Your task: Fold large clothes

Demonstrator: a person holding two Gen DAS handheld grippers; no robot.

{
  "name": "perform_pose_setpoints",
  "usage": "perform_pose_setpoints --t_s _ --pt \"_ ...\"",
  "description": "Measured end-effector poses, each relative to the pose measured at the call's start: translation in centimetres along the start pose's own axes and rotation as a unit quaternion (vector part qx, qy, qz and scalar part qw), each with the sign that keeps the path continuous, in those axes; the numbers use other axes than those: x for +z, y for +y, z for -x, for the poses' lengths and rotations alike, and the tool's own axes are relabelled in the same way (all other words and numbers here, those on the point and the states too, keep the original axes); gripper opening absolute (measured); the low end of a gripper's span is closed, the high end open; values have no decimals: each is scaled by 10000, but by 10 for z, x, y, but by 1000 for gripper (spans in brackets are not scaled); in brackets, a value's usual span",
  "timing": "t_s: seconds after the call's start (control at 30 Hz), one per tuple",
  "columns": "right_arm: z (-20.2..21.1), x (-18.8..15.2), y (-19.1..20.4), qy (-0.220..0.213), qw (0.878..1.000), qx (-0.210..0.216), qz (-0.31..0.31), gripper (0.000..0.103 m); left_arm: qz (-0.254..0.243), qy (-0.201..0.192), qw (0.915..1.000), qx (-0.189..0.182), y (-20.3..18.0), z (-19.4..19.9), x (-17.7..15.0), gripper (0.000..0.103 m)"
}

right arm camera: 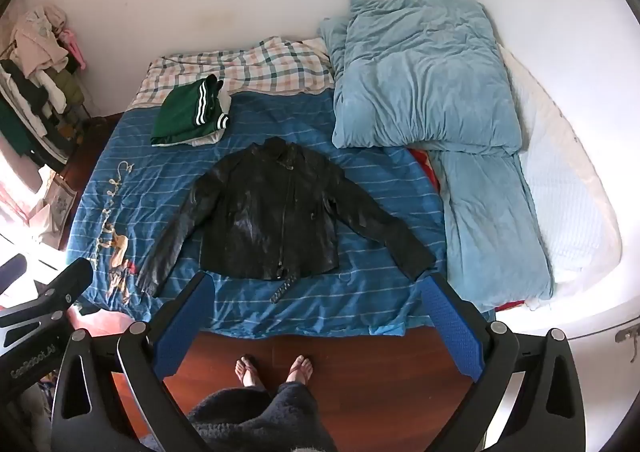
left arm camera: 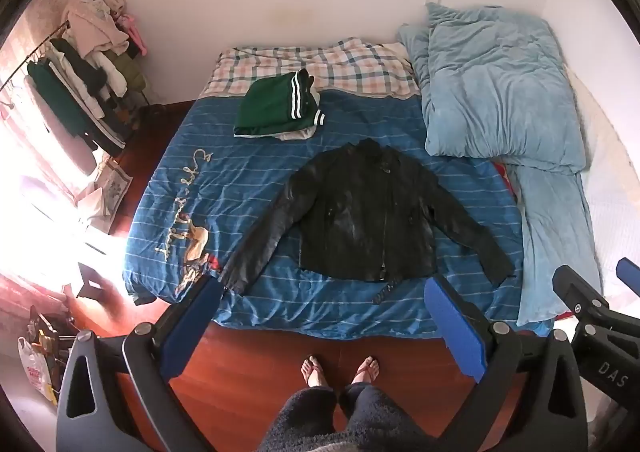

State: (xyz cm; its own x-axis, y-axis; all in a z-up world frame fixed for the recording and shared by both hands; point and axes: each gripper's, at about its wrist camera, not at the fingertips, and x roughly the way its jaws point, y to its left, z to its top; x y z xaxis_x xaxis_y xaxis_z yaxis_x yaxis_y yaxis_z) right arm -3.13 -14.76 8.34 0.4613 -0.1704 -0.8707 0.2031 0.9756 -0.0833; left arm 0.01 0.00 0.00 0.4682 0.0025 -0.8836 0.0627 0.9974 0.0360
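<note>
Black leather jacket [left arm camera: 366, 212] lies spread flat on bed [left arm camera: 256, 308], unfolded. My left claw [left arm camera: 324, 326] and right claw [right arm camera: 320, 322] hover wide, empty. Next, probably, a sleeve inward.

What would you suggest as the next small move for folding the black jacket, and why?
Probably lower the left hand-held gripper to the jacket's left sleeve cuff. The black jacket lies flat with sleeves spread, and both hand-held grippers hang open, holding nothing.

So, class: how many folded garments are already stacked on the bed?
2 visible: a green jacket with white stripes on top, near the plaid pillow, and a white garment under it showing only an edge. More may be hidden in the pile.
</note>
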Motion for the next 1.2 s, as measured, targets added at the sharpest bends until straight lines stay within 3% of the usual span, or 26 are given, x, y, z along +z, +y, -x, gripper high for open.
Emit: perform_pose_setpoints --t_s 0.67,0.83,1.2 --pt "-1 3 4 -25 10000 -26 10 103 26 -45 10000 -72 0 1 0 103" --pt "0 8 1 -24 10000 -29 8 103 15 -66 10000 -70 -9 1 18 103" --pt "1 10 5 -26 10000 -23 14 103 26 -63 9999 -79 -7 2 21 103"
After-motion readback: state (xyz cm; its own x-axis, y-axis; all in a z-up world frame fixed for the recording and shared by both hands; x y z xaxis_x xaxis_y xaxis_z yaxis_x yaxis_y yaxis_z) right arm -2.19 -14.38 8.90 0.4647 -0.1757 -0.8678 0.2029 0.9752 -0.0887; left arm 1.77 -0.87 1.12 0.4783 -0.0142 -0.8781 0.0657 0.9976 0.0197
